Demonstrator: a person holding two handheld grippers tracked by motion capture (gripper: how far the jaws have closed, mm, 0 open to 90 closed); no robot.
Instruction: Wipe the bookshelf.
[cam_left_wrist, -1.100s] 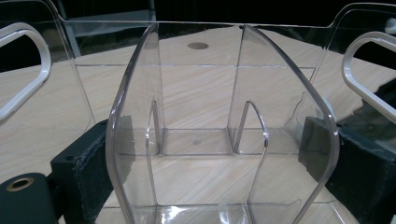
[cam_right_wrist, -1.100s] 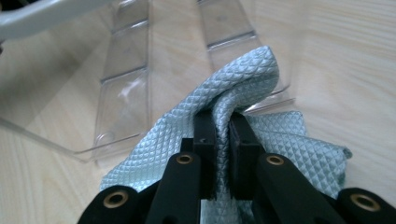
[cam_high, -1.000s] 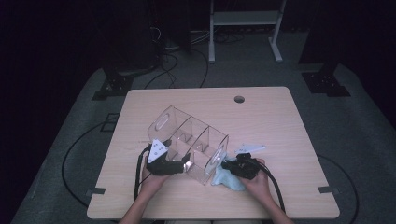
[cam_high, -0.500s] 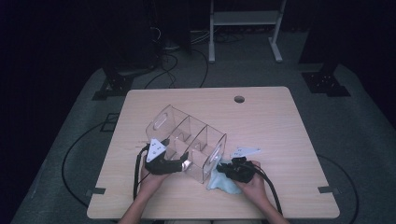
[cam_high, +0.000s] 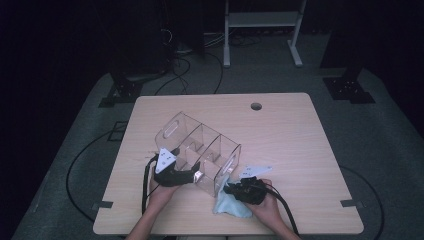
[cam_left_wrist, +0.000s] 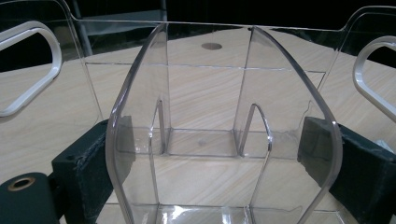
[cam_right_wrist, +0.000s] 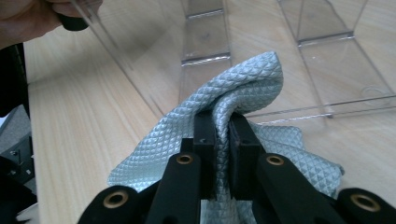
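- Acrylic, clear and slick: compartmented organiser (cam_high: 200, 150) set diagonally at lower centre of the high view. Clamped across its near end by the left gripper (cam_high: 196, 176), jaws spread wide, pads apparently pressing on both outer sides.
- Right gripper (cam_right_wrist: 222, 121) almost fully closed, pinching one raised fold of a pale blue waffle-textured cloth (cam_right_wrist: 252, 79). Rest of the cloth draped on the tabletop (cam_high: 300, 150), just beside the organiser's near right corner.
- Risk of slip: hard, smooth walls between the pads, so a sideways push from wiping likely twists the organiser out of the left grip or skids it across the wood.
- Risk of losing the cloth: only a narrow fold pinched, so a drag over a divider edge probably pulls it free or bunches it.
- Risk of knocking: black jaws ahead of the cloth probably meet the plastic first and scratch or tip it if brought in too steeply.
- Risk of misjudging: transparent dividers and reflections hide where walls begin, so the cloth may catch on a rim rather than enter a compartment.
- Surface: light wood-grain tabletop with rounded corners, a round cable hole (cam_high: 256, 106) near the far edge at upper centre, otherwise bare.
- Room: dark all round; grey floor mat (cam_high: 380, 150) under the table, black cables (cam_high: 80, 165) looping at left, legs of a white stand (cam_high: 260, 30) at top centre, black bases at upper left and upper right.
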